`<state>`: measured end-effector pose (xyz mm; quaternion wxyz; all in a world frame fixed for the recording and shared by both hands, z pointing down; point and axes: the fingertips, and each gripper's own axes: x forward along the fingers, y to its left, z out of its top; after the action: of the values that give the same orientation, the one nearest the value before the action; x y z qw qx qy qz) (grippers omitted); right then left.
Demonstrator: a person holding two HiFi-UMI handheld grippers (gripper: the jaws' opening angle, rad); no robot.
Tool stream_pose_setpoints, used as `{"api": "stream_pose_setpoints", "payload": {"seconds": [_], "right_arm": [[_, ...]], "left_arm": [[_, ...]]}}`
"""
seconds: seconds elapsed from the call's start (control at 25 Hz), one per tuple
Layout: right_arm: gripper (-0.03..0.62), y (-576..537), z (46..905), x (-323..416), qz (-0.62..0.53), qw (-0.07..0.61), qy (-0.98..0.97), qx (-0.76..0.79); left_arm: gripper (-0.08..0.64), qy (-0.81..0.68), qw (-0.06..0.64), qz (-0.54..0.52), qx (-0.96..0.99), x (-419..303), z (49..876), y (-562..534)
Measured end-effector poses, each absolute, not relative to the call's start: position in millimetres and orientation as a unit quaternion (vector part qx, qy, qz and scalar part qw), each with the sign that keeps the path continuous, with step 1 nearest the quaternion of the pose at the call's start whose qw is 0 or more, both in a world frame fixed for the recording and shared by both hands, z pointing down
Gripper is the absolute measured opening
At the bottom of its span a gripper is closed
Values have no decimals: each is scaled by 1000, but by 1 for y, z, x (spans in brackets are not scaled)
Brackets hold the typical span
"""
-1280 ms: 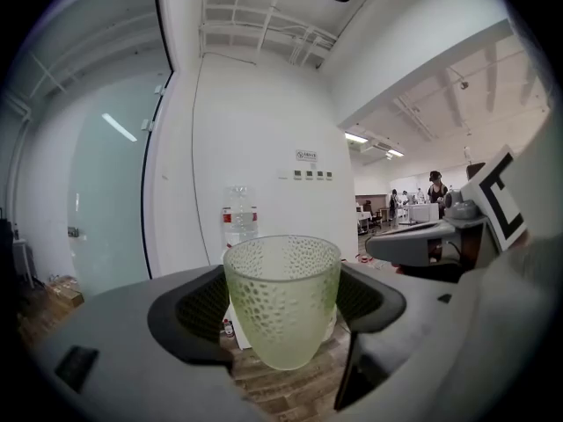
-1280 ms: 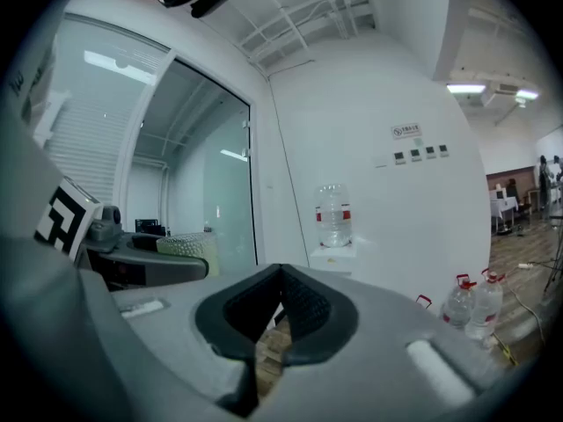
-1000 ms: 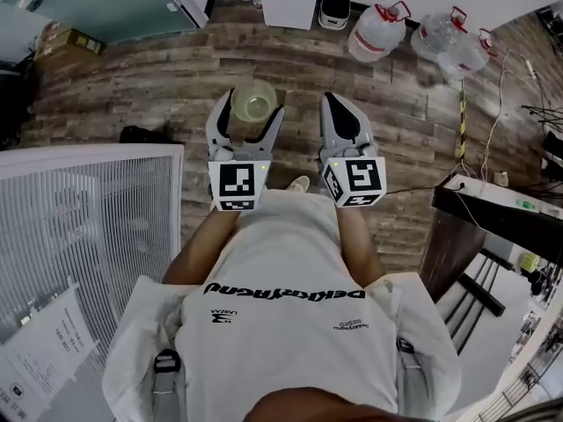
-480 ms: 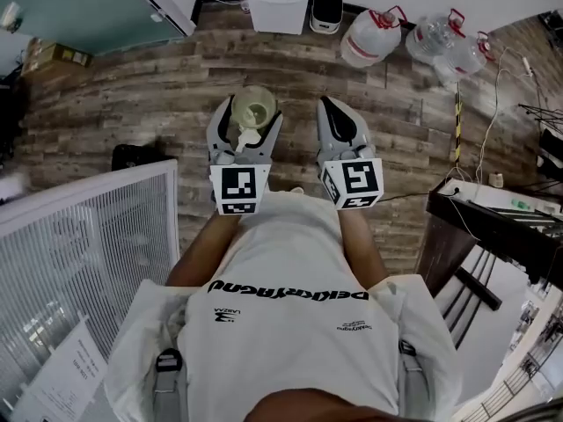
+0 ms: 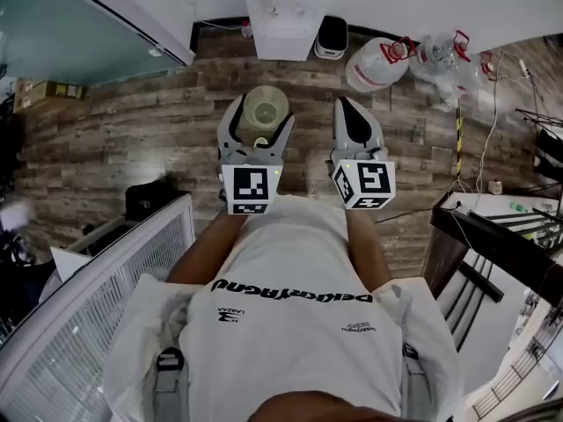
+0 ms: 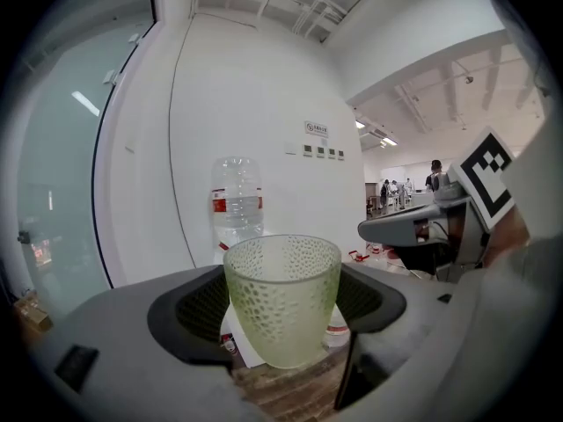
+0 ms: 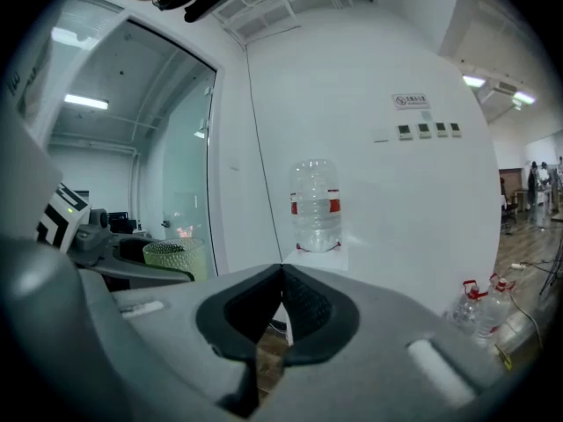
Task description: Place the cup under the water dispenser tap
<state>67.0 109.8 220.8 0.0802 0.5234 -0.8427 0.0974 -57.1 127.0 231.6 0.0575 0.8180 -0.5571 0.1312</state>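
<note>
A pale green dimpled glass cup (image 5: 263,112) stands upright between the jaws of my left gripper (image 5: 259,128), which is shut on it; in the left gripper view the cup (image 6: 283,297) fills the middle between both pads. My right gripper (image 5: 354,123) hangs beside it, shut and empty, its tips meeting (image 7: 280,275). The white water dispenser (image 5: 288,14) stands against the far wall ahead, its clear bottle (image 7: 315,205) on top. In the left gripper view the dispenser (image 6: 237,209) shows just behind the cup. The taps are too small to make out.
Wooden plank floor (image 5: 132,121) lies under me. Several large water jugs (image 5: 380,61) sit right of the dispenser, a small dark-and-white bin (image 5: 332,35) between. A glass wall (image 5: 70,33) runs at the left, a white slatted panel (image 5: 88,297) at lower left, a dark table (image 5: 501,236) at right.
Both grippers and I have moved forward toward the dispenser, which now sits nearer at the top of the head view. The cup stays held in the left gripper.
</note>
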Motion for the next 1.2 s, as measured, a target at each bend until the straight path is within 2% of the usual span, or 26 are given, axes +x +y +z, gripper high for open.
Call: {"api": "stream_pose_setpoints", "payload": {"seconds": [0.2,0.52,1.2], "right_arm": [[-5,39,214,22,93,82,-833,539],[-5,-20,228,-10,99,103,-825,546],[-5,-115,321,11,136,111,-837,518]], "left_arm": [[362,-534,65,137,831,-96,236,57],[364,-511,68,129,847,-115,246,-12],[364,-550,116,150,814,-79,342,-101]]}}
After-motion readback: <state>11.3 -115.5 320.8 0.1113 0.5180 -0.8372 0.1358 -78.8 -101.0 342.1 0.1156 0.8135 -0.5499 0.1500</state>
